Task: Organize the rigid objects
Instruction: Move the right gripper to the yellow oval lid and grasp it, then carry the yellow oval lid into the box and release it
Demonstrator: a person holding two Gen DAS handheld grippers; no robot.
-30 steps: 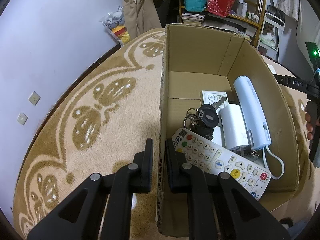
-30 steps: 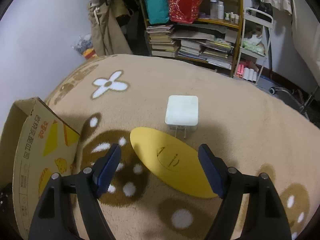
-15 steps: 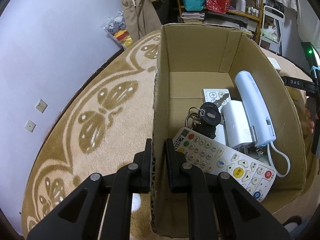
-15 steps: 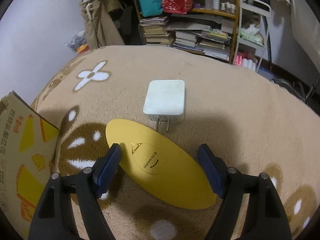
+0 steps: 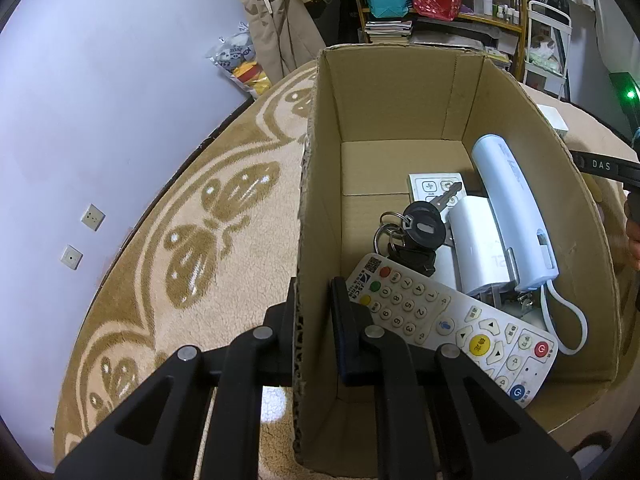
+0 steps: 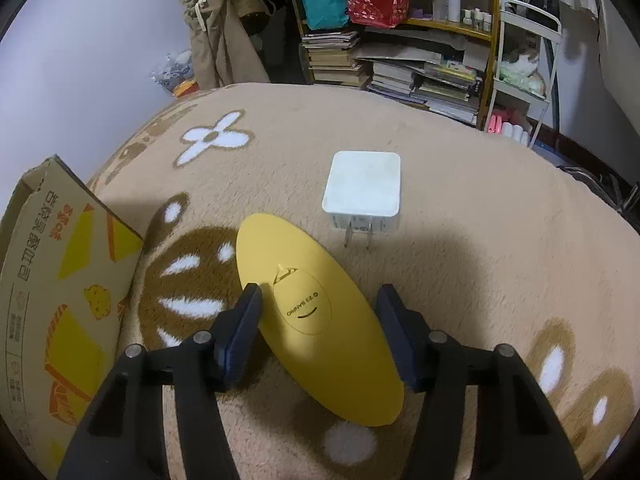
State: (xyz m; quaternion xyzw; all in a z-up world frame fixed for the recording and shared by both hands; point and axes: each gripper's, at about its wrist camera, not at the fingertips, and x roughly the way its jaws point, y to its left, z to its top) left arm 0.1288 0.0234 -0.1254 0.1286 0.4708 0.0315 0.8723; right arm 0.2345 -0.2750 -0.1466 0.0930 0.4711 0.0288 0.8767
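Observation:
My left gripper (image 5: 316, 300) is shut on the near left wall of an open cardboard box (image 5: 400, 100), one finger outside and one inside. In the box lie a white remote (image 5: 440, 320), a bunch of keys (image 5: 416, 232), a pale blue handset with a cord (image 5: 508, 208), a white block (image 5: 476, 248) and a small white button panel (image 5: 428, 186). On the carpet, a flat yellow oval piece (image 6: 316, 312) lies between the fingers of my right gripper (image 6: 320, 300). Its jaws are closing; the left finger is at the oval's edge and the right finger stands clear. A white plug charger (image 6: 362, 188) lies just beyond.
In the right wrist view the box's printed outer side (image 6: 60, 280) stands at the left. Shelves with books and bags (image 6: 400, 60) and a white rack (image 6: 524, 60) line the far side. A wall (image 5: 100, 100) borders the patterned carpet (image 5: 180, 240) on the left.
My right gripper has come down over the yellow oval and its jaws have narrowed around it. The left gripper keeps its hold on the box wall, tilted slightly.

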